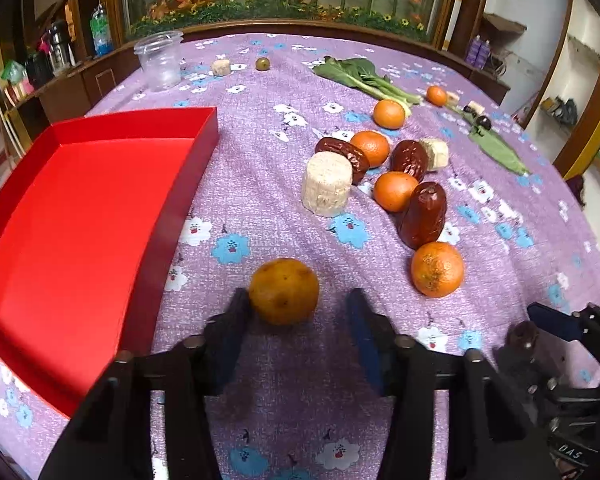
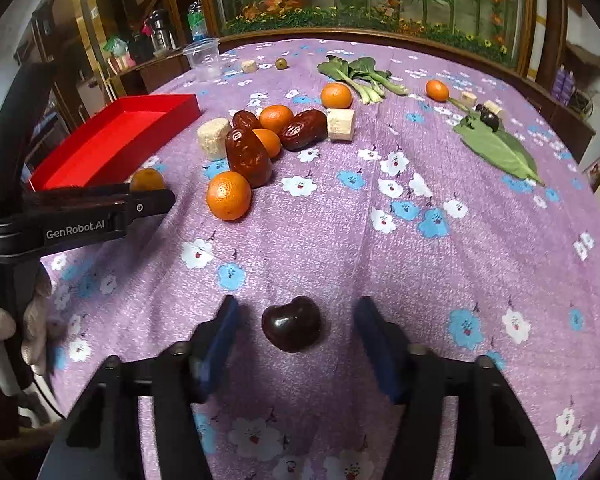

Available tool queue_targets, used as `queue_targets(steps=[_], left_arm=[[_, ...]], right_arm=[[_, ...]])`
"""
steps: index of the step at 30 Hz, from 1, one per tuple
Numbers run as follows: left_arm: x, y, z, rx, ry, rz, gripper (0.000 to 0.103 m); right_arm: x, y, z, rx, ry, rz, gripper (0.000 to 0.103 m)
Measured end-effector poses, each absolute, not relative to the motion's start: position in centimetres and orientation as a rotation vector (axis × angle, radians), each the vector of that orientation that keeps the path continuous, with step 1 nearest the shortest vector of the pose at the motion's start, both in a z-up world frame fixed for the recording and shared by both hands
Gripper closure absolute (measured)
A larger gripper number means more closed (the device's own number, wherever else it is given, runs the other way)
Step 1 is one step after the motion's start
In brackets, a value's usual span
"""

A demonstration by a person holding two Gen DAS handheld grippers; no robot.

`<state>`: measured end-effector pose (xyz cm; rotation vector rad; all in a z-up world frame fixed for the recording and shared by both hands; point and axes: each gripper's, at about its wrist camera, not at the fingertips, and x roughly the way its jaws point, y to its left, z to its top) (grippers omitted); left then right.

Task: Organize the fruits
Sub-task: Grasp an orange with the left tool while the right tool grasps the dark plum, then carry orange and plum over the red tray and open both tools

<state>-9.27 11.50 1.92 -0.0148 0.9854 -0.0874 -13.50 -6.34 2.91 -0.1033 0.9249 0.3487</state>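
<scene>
L gripper [image 2: 156,200] side | text "GenRobot.AI" | white on black

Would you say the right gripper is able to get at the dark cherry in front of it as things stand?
Probably yes. The dark cherry lies on the tablecloth between the right gripper's fingers, with a gap on each side and nothing beside it. The pads are not pressing on it yet.

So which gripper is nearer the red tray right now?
Left. The left gripper straddles a yellowish orange right beside the red tray; the right gripper straddles a dark cherry, farther away.
</scene>
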Motion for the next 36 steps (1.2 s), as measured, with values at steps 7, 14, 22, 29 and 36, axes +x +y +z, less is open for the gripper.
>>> queue_targets(steps=[7,14,22,29,36], left_arm=[[-9.9,13.2,2.4,-0.097,0.954,-0.086,0.072],[-11.6,16.7,4.6,-0.211,0.874,-0.046,0.072],[-13.3,22.2,6.8,-0.272,0.789,0.088,0.072],[-13.4,26.8,6.7,-0.305,0.762,0.208,0.072],[-12.7,30.2,5.7,-0.277,0.773,0.328,0.072]], right_arm=[[-13.9,-6.3,3.4,-0.103,0.920,0.359,0.075],[-14.7,-5.8,4.7,-0.092,0.889,0.384,0.075],[-13.9,-1.7,7.8,-0.113,0.843,0.494,0.075],[-12.1,5.5,9.4,-0.128,0.848,0.657,0.074],[-8.8,13.4,8.7,-0.141,0.899,0.774,0.074]])
